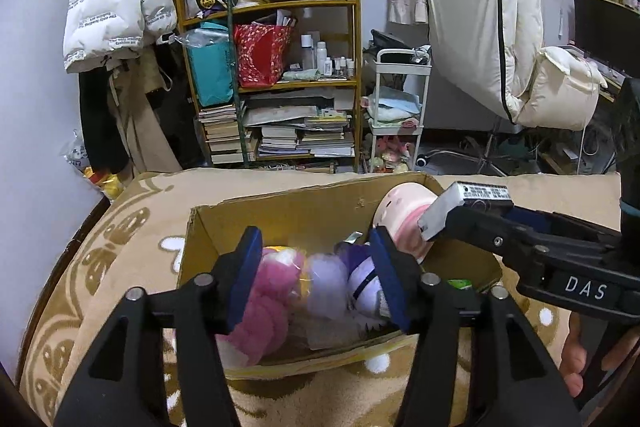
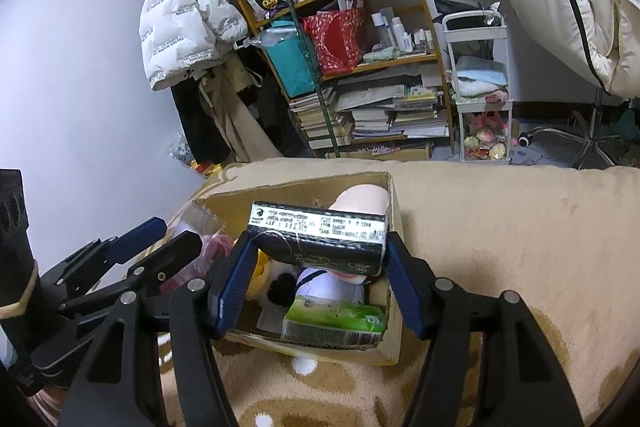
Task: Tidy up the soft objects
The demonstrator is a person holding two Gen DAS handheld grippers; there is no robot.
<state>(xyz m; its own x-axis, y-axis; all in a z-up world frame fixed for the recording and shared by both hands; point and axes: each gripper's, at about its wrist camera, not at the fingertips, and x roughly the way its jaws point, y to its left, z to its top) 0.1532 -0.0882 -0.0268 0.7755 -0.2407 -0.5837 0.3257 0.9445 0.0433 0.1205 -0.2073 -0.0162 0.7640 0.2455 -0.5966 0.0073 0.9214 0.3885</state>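
Leftmost, the left gripper (image 1: 314, 281) hovers over the cardboard box (image 1: 280, 211) on the tan blanket (image 1: 120, 227), jaws apart with nothing between the pads. Below it in the box lie a pink plush toy (image 1: 268, 303) and, just beside it, a purple plush toy (image 1: 352, 279). Further right, the right gripper (image 2: 316, 267) is clamped on a black tissue pack (image 2: 320, 241), held above the box. Underneath, a green tissue pack (image 2: 334, 325) rests against the near box wall.
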